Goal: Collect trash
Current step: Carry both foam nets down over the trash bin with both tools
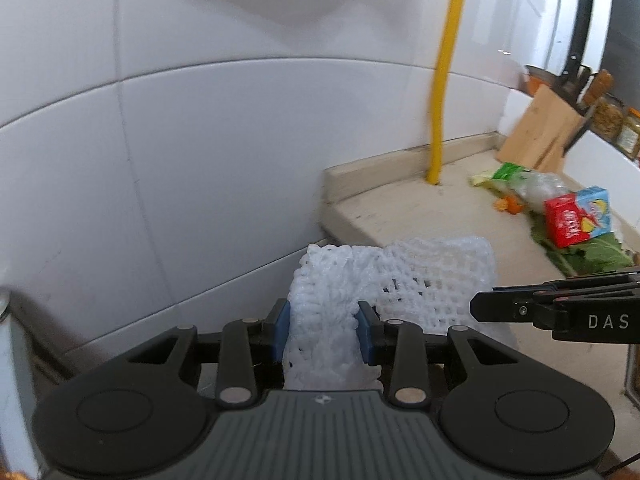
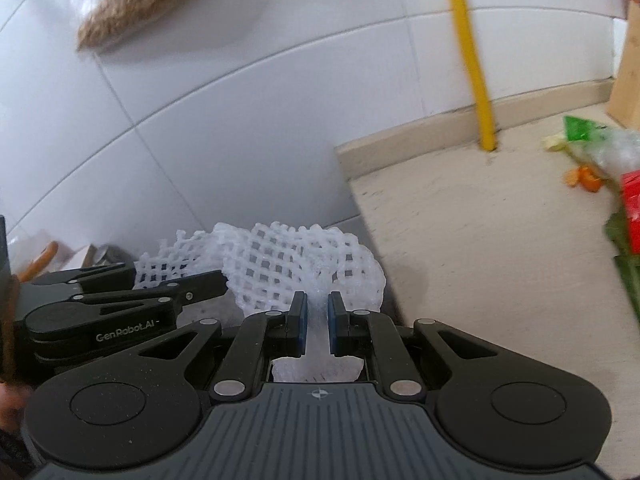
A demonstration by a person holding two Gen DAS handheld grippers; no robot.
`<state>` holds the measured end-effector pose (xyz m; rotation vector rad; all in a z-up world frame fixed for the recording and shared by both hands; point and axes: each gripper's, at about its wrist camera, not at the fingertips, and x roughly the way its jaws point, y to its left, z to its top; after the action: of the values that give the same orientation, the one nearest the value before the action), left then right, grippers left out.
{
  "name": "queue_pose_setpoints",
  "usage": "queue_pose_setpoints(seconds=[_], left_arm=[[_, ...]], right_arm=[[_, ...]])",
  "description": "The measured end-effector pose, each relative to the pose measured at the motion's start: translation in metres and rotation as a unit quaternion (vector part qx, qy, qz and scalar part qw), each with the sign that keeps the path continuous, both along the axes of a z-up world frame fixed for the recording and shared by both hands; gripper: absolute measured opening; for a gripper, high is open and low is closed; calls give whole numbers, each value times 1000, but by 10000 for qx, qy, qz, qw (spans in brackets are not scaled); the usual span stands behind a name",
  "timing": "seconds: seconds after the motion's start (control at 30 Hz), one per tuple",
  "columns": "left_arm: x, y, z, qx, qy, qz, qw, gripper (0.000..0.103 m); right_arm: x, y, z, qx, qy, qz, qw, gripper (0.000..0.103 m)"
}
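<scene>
Pinching a bunched end of the white foam net (image 1: pixel 384 276), the left gripper (image 1: pixel 324 330) shows its blue pads (image 1: pixel 282 330) pressed into the mesh from both sides, jaws part-way closed on it. From the left wrist the net spreads up and right, over the edge of the beige counter (image 1: pixel 420 208), where a white tiled wall (image 1: pixel 200 120) drops away to the left. The right gripper (image 1: pixel 556 308) reaches in from the right edge, its black fingers just beside the net's far end. A yellow pipe (image 1: pixel 444 92) rises from the counter's back. Farther right lie a crushed clear bottle (image 1: pixel 536 186), a red and blue carton (image 1: pixel 578 216), green leaves (image 1: pixel 592 256) under it, orange scraps (image 1: pixel 510 205), and a wooden knife block (image 1: pixel 540 128) against the wall. From the right wrist, the right gripper (image 2: pixel 317 324) has its pads nearly together, squeezing a thin twist of the net (image 2: pixel 280 260) between them. The mesh fans out ahead and to the left, hanging off the counter (image 2: pixel 480 220) edge. The left gripper (image 2: pixel 176 286) enters from the left with the net's other end at its fingers. The pipe (image 2: pixel 474 72), carton (image 2: pixel 632 208), leaves (image 2: pixel 628 264) and scraps (image 2: pixel 584 176) sit blurred at right.
</scene>
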<state>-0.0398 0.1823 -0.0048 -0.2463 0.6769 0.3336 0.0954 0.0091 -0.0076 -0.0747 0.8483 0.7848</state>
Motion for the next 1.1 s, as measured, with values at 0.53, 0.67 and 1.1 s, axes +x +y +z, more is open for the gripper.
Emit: queue_pose_setpoints(seconds=[0.53, 0.67, 1.1], left_arm=[[-5, 8, -34, -208, 593, 605, 9962, 30], [-4, 10, -42, -256, 707, 722, 9945, 30], [3, 27, -82, -540, 1229, 1299, 9824, 30]], right_arm=[[6, 27, -33, -295, 400, 371, 9981, 14], [10, 35, -45, -383, 542, 448, 9968, 14], [28, 60, -86, -737, 880, 472, 9923, 14]])
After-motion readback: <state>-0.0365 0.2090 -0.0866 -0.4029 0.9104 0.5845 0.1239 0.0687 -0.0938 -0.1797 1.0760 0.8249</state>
